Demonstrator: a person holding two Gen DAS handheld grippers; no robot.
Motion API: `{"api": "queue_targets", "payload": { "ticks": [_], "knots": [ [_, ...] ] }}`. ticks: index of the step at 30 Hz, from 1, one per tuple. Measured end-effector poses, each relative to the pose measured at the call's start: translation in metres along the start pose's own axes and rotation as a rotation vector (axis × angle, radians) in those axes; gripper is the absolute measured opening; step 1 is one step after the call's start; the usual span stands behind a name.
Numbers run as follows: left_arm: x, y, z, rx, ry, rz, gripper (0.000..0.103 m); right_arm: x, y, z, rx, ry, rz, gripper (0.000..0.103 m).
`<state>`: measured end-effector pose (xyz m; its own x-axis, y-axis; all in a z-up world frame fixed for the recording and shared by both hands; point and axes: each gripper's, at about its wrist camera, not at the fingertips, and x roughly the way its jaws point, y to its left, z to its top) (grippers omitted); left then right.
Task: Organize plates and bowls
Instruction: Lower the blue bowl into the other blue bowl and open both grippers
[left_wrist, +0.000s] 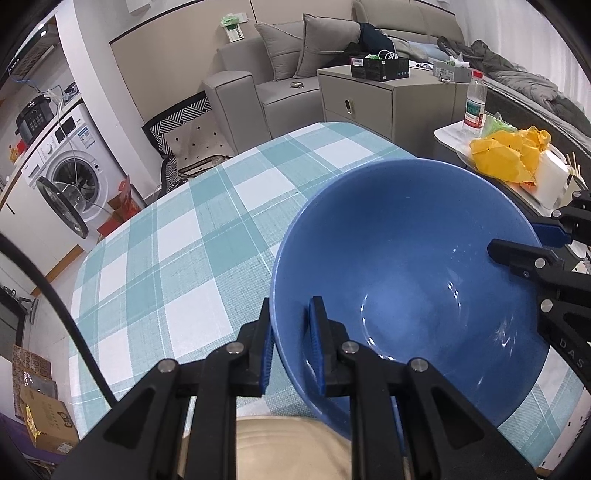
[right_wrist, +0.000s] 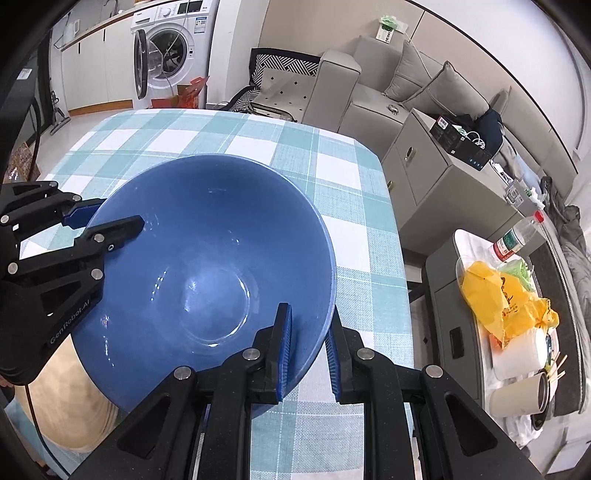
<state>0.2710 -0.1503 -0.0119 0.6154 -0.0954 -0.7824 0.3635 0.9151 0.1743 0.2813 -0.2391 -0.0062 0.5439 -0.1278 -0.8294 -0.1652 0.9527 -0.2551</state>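
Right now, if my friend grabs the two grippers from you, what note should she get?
Left gripper: shut on the rim of the big round blue bowl, near side.
Right gripper: shut on the same bowl's rim, opposite side.
The bowl is empty, tilted, over the teal-and-white checked tablecloth. A pale beige plate lies under its near edge; whether they touch, I cannot tell.
Done: bowl gripped by both.
Left: set the bowl where it belongs, probably on that plate, then let go.
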Motion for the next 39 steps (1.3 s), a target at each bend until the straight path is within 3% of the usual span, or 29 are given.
{"api": "queue_targets", "payload": {
  "ticks": [10,18,22,25,28,32,36,37,38,39],
  "knots": [
    [0.002,0.001,-0.001,-0.001,0.002,-0.008,0.016,0.004,-0.006,0.001,0.027,-0.001,0.034,0.019],
    [0.003,0.003,-0.001,-0.015,0.008,-0.025,0.021,0.002,-0.01,-0.001,0.049,-0.007,0.085,0.03],
    [0.0,0.004,-0.002,-0.024,0.004,-0.041,0.035,-0.002,-0.013,-0.001,0.06,-0.023,0.109,0.046],
    [-0.002,0.007,-0.003,-0.039,0.001,-0.058,0.045,-0.004,-0.018,-0.002,0.079,-0.029,0.132,0.053],
    [-0.005,0.011,-0.003,-0.054,-0.002,-0.073,0.048,-0.007,-0.024,-0.004,0.111,-0.038,0.163,0.069],
    [-0.008,0.015,-0.004,-0.081,-0.007,-0.111,0.052,-0.01,-0.034,-0.006,0.161,-0.062,0.21,0.082],
    [-0.013,0.019,-0.004,-0.105,-0.014,-0.126,0.056,-0.011,-0.041,-0.008,0.204,-0.073,0.249,0.085],
    [-0.014,0.02,-0.004,-0.112,-0.015,-0.134,0.064,-0.011,-0.043,-0.009,0.214,-0.077,0.261,0.088],
    [-0.015,0.021,-0.005,-0.12,-0.019,-0.141,0.08,-0.012,-0.045,-0.01,0.224,-0.085,0.273,0.094],
    [-0.017,0.023,-0.006,-0.133,-0.029,-0.147,0.086,-0.012,-0.046,-0.011,0.229,-0.09,0.277,0.097]
  ]
}}
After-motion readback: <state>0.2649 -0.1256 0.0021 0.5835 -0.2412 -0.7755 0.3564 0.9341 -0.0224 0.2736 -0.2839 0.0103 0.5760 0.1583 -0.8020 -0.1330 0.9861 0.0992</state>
